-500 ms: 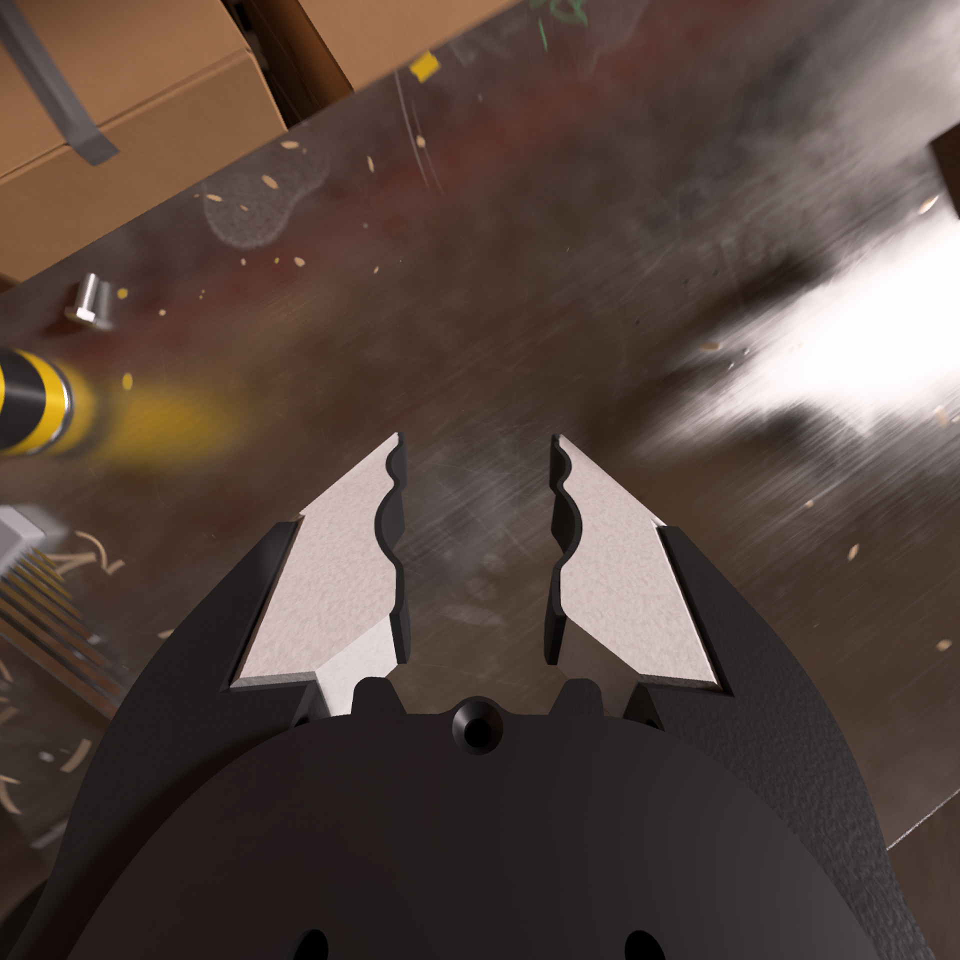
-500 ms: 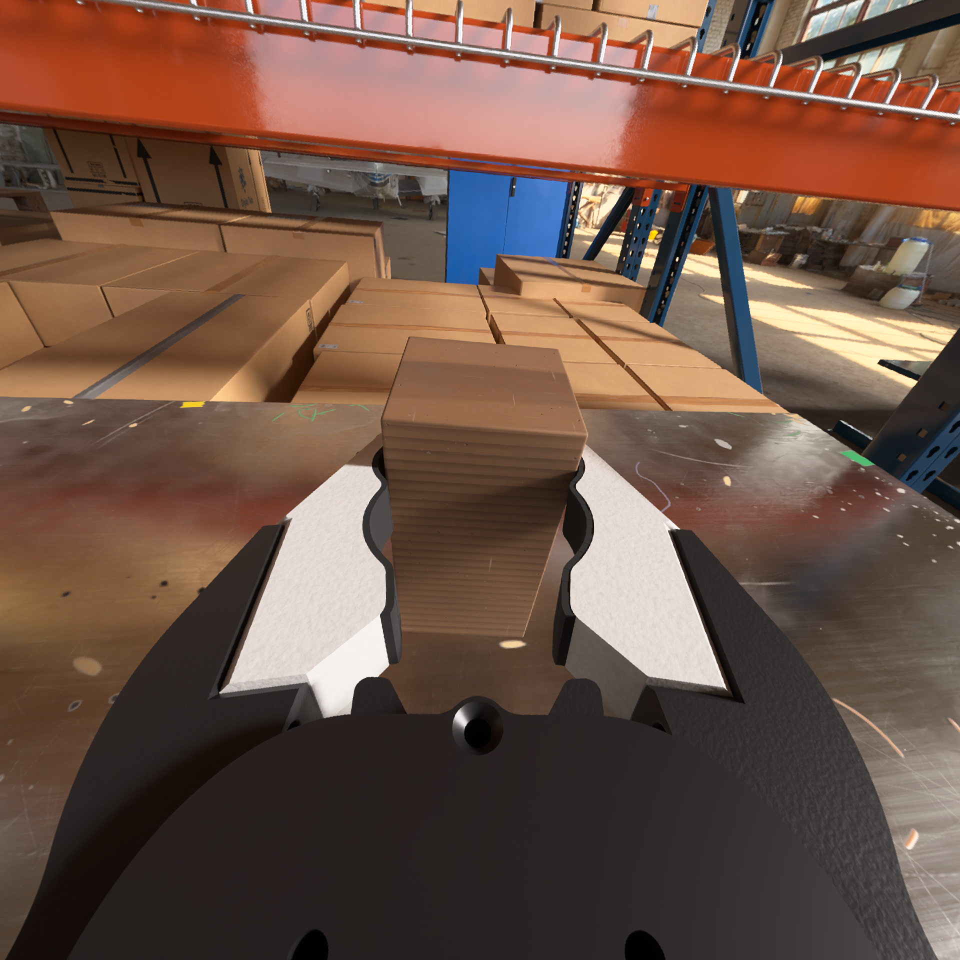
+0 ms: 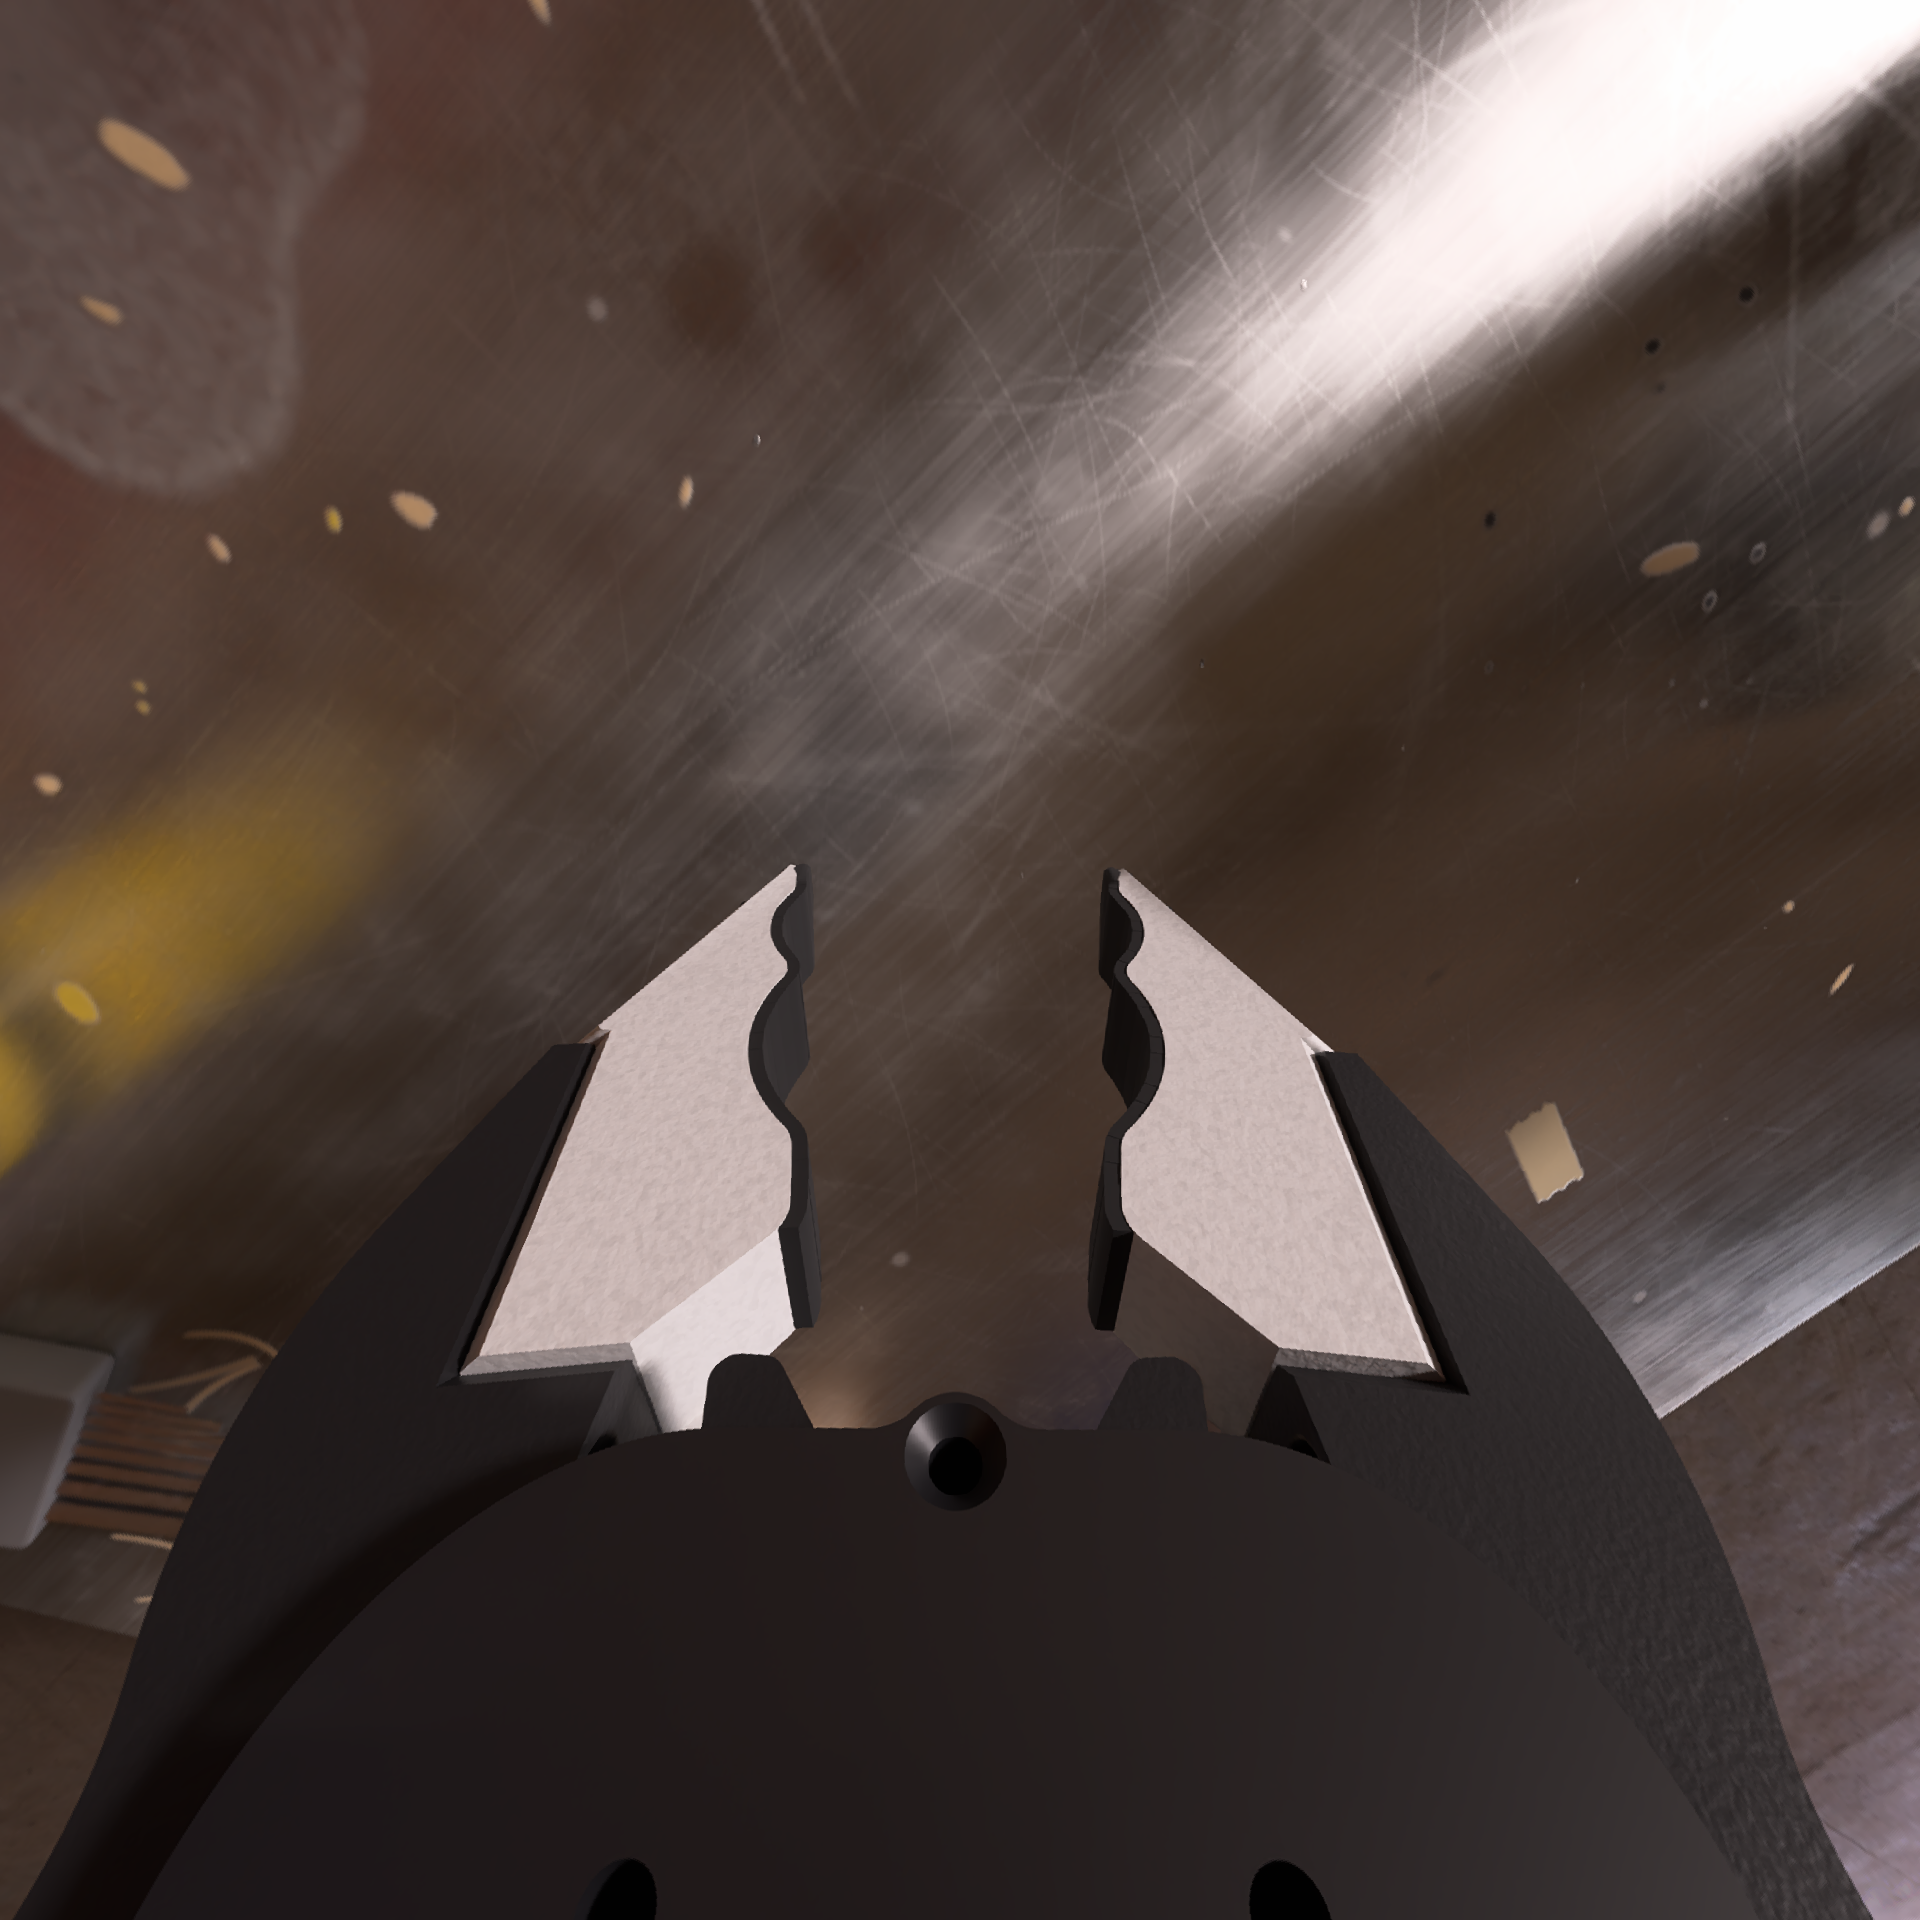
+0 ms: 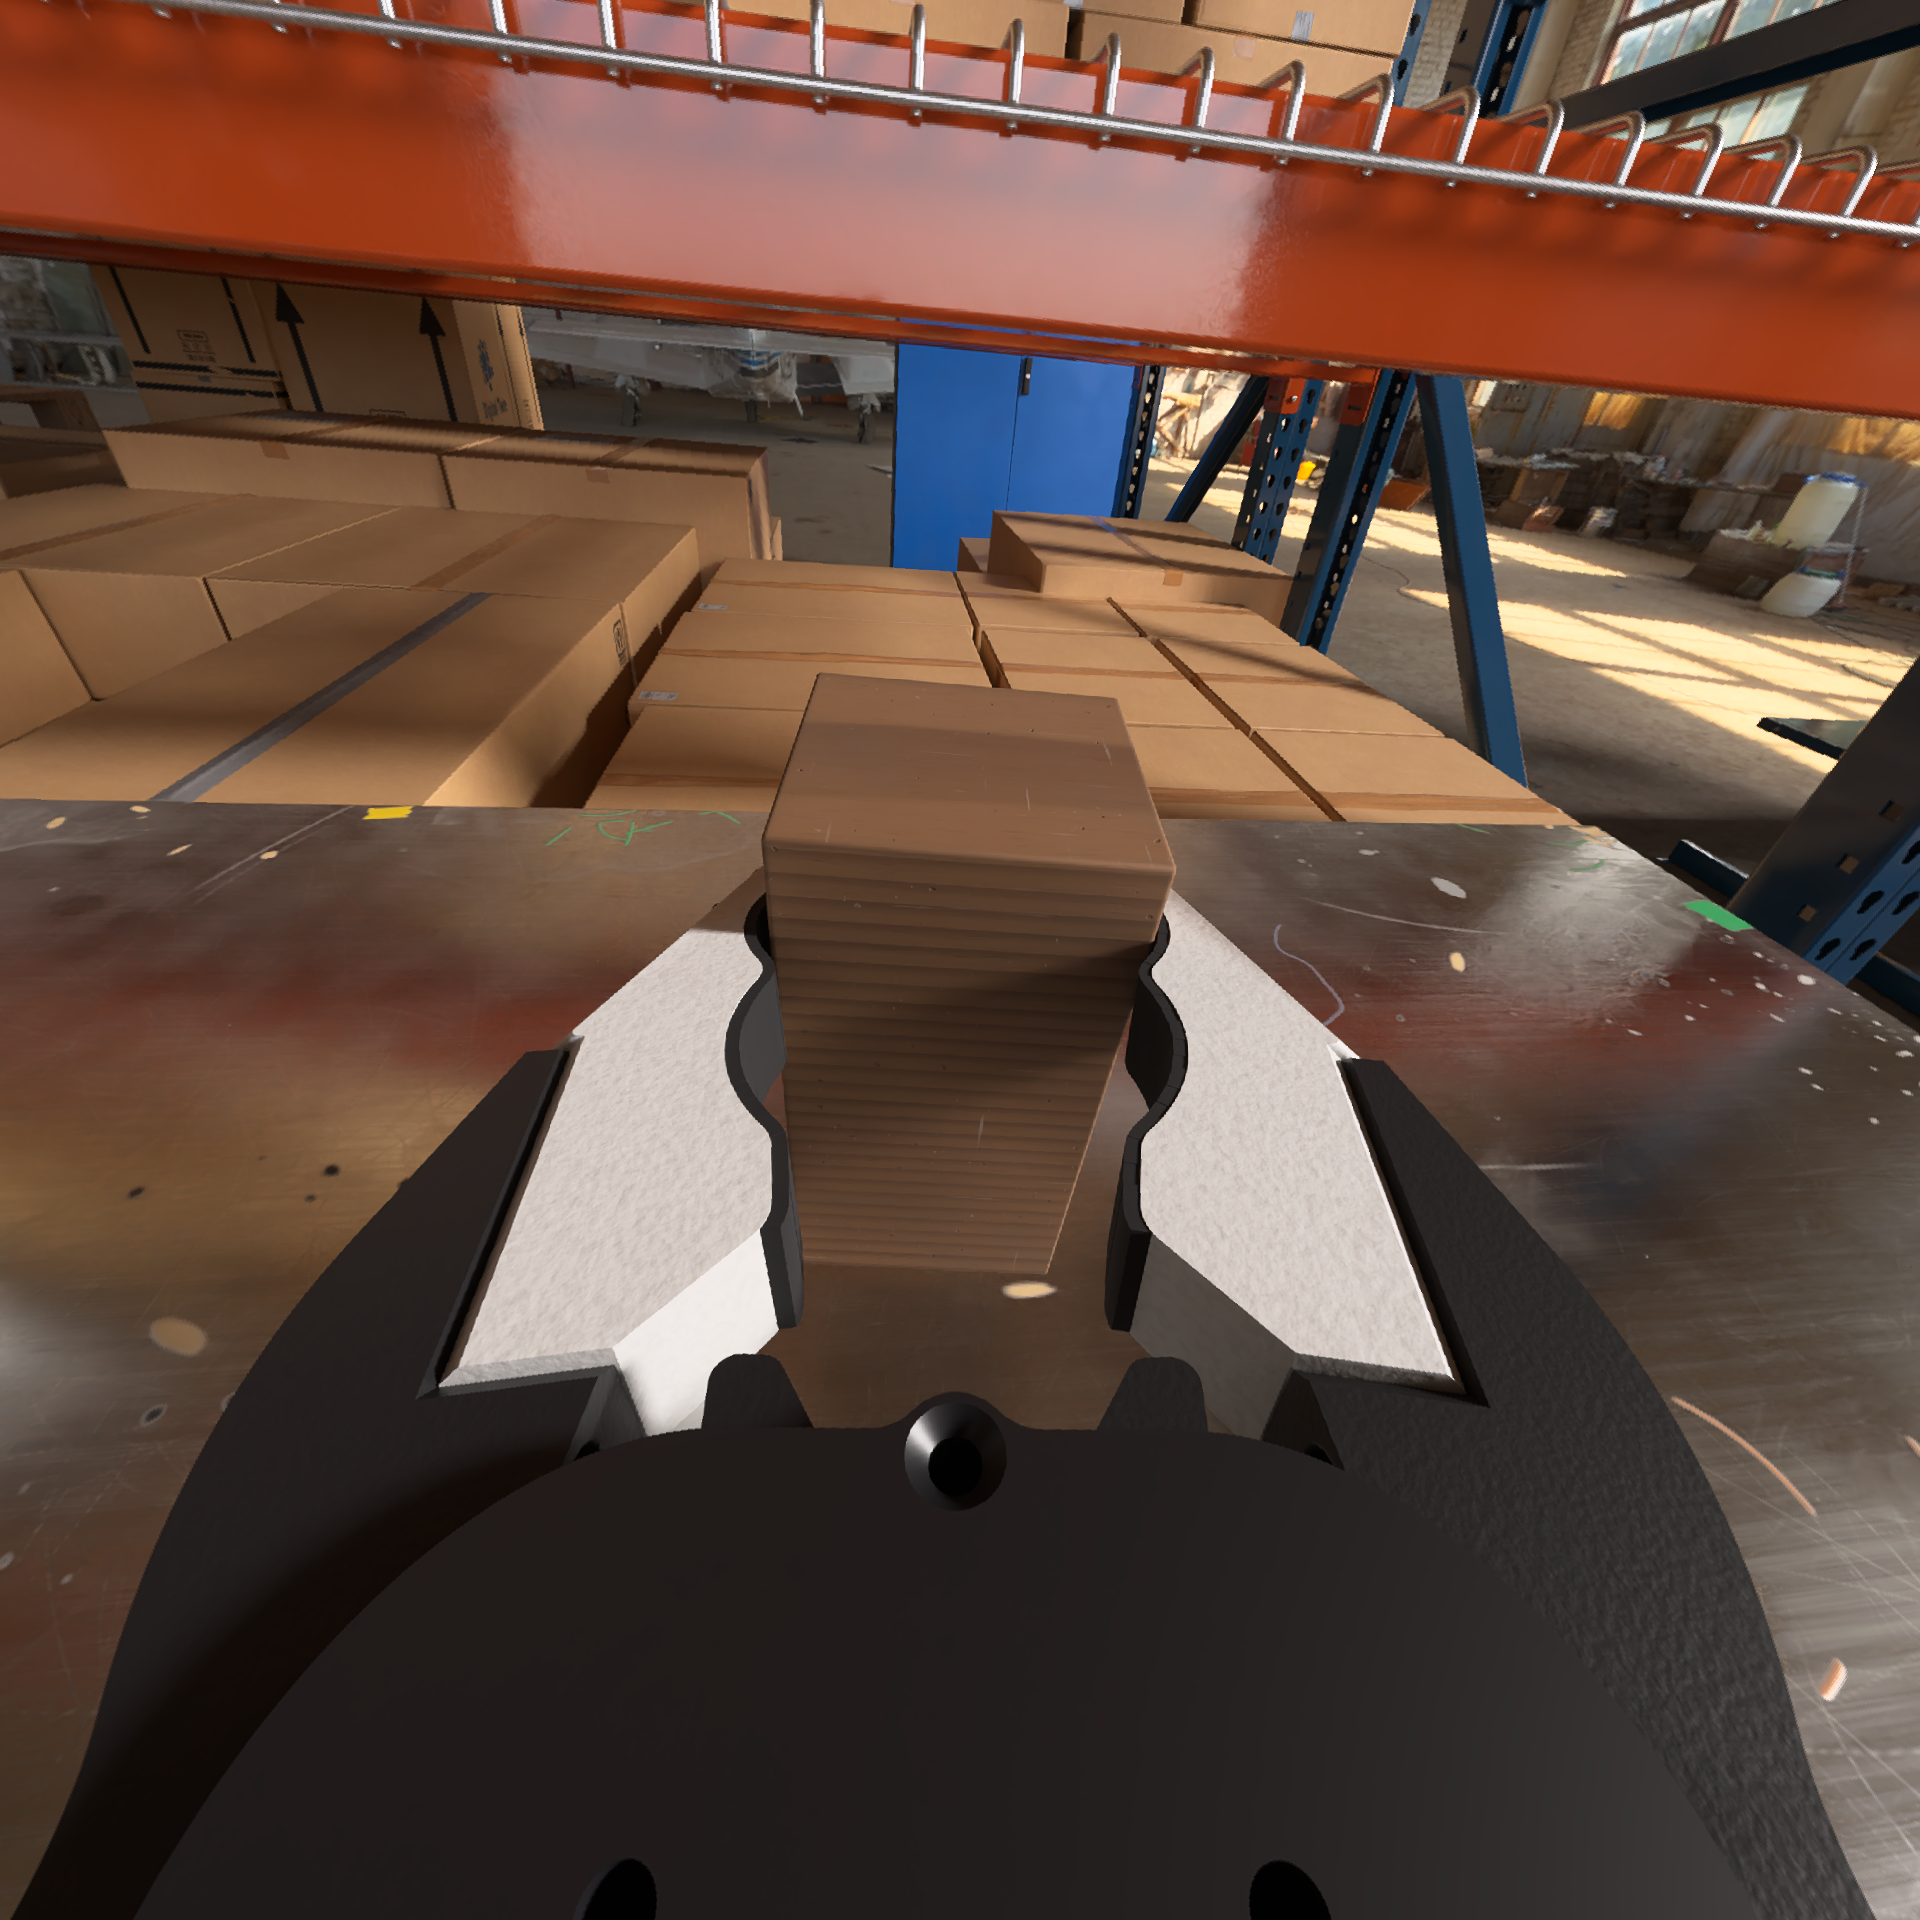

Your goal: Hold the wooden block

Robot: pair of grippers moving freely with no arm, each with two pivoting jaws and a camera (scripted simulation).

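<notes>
The wooden block [image 4: 956, 790] is a tall brown block with fine layered sides, standing upright on the scratched metal table [image 4: 312, 1039]. My right gripper [image 4: 961, 920] is closed on it, with both fingertips pressed against its sides just below the top edge. The block's base sits between the fingers, close to the gripper body. My left gripper [image 3: 953, 883] is open and empty, close above the bare metal table [image 3: 1143, 520] and pointing down at it. The block does not show in the left wrist view.
A grey brush with brown bristles [image 3: 73, 1455] lies at the left edge. A paper scrap [image 3: 1545, 1151] lies near the table's edge [image 3: 1766, 1340]. Cardboard boxes [image 4: 416, 644] lie beyond the table's far edge. An orange rack beam [image 4: 935, 208] runs overhead.
My left gripper has moved much closer to the table surface; the boxes, bolt and yellow tool have left its view. The right gripper and the block have not moved.
</notes>
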